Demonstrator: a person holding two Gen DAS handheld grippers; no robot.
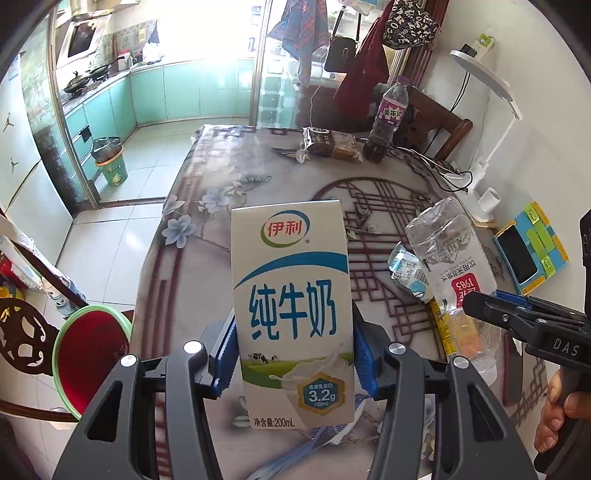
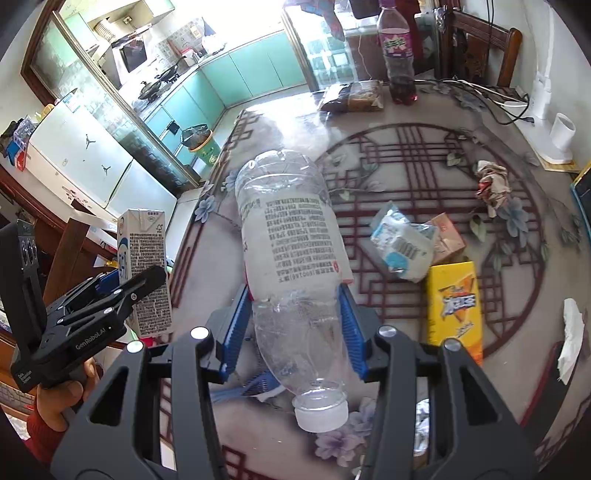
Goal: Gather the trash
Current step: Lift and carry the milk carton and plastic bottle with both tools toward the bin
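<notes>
Left tongs (image 1: 293, 363) clamp an upright milk carton (image 1: 291, 314) at centre frame; right tongs (image 2: 293, 328) grip a crushed clear bottle (image 2: 291, 273) above the tabletop (image 2: 406, 155)

Both wrist views are bright with daylight from the kitchen window (image 1: 207, 29), which is blown out to white. Glare washes the far end of the table (image 2: 280, 122). Fisheye distortion bends straight lines toward the dark rounded corners. Near and middle objects are sharp; shadows are soft.

Patterned table (image 2: 424, 155), purple-label bottle (image 2: 397, 55), white desk lamp (image 1: 491, 85), phone (image 1: 517, 256), wooden chair (image 1: 439, 122)
</notes>
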